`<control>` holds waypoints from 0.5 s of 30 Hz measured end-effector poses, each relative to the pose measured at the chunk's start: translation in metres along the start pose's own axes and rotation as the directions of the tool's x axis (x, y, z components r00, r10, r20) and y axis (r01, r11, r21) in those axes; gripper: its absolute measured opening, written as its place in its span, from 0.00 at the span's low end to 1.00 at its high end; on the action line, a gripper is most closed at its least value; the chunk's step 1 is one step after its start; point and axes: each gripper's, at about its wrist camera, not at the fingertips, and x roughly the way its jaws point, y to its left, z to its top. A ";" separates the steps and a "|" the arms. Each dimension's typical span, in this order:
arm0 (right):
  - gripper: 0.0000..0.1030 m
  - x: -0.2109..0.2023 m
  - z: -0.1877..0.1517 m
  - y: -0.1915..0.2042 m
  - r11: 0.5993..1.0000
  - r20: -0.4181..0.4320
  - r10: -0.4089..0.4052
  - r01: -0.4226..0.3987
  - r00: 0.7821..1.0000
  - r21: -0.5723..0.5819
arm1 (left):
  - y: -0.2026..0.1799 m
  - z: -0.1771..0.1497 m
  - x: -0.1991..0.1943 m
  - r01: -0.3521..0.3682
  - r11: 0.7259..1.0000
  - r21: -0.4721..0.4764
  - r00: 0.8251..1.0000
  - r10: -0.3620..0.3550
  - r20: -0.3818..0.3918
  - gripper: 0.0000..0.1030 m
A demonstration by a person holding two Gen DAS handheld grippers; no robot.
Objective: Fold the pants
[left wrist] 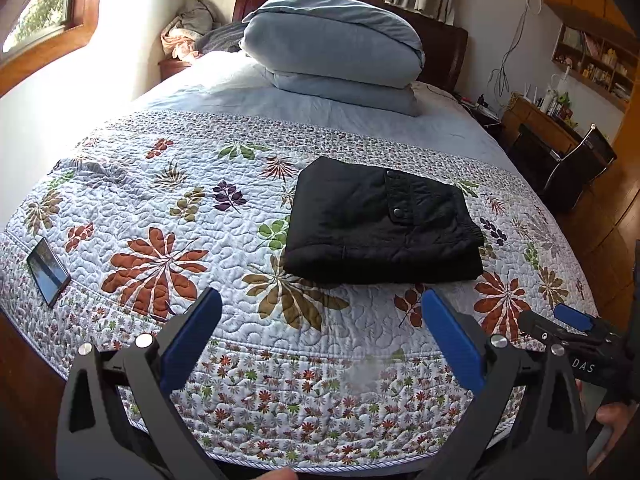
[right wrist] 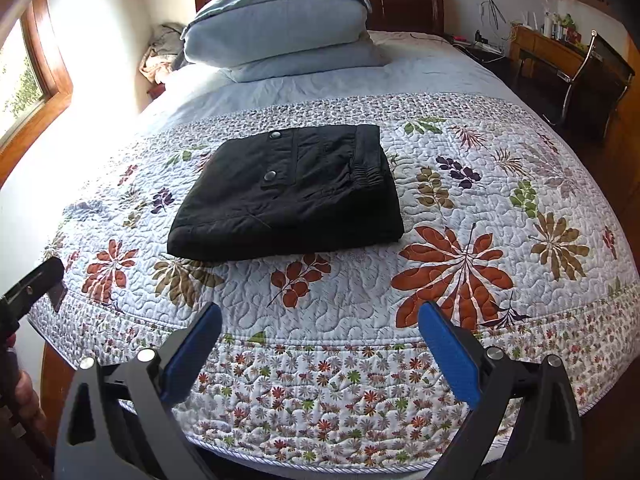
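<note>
Floral quilt [left wrist: 168, 216]: folded black pants [left wrist: 380, 220] mid-bed, clear of edges; left gripper [left wrist: 320, 344], right gripper [right wrist: 320, 352] released, apart.

Bedroom, white walls. Wood-framed window [left wrist: 44, 12] at left, bright daylight spilling in. Bed [left wrist: 360, 364] under a floral quilt, dark wooden headboard [left wrist: 444, 52], folded pale-blue duvet [left wrist: 332, 48] stacked by it. At right: wooden desk [left wrist: 536, 120], black chair [left wrist: 576, 164], wall shelf [left wrist: 596, 64], wooden floor [left wrist: 600, 232].
</note>
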 end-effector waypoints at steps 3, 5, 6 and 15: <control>0.96 0.002 0.000 0.003 1.000 -0.002 0.003 -0.003 1.000 -0.004 | -0.005 0.002 -0.006 -0.006 1.000 0.018 1.000 0.005 0.020 0.97; 0.96 0.004 -0.001 0.004 1.000 -0.007 -0.006 0.006 1.000 -0.005 | -0.007 0.003 -0.008 -0.014 0.999 0.029 1.000 0.013 0.024 0.97; 0.96 0.005 -0.001 0.004 1.000 -0.010 -0.008 0.008 1.000 -0.004 | -0.008 0.003 -0.007 -0.013 0.999 0.034 1.000 0.012 0.023 0.97; 0.96 0.009 0.000 0.005 1.000 -0.020 -0.018 0.018 1.000 0.004 | -0.012 0.003 -0.005 -0.041 0.997 0.063 0.999 0.039 0.028 0.97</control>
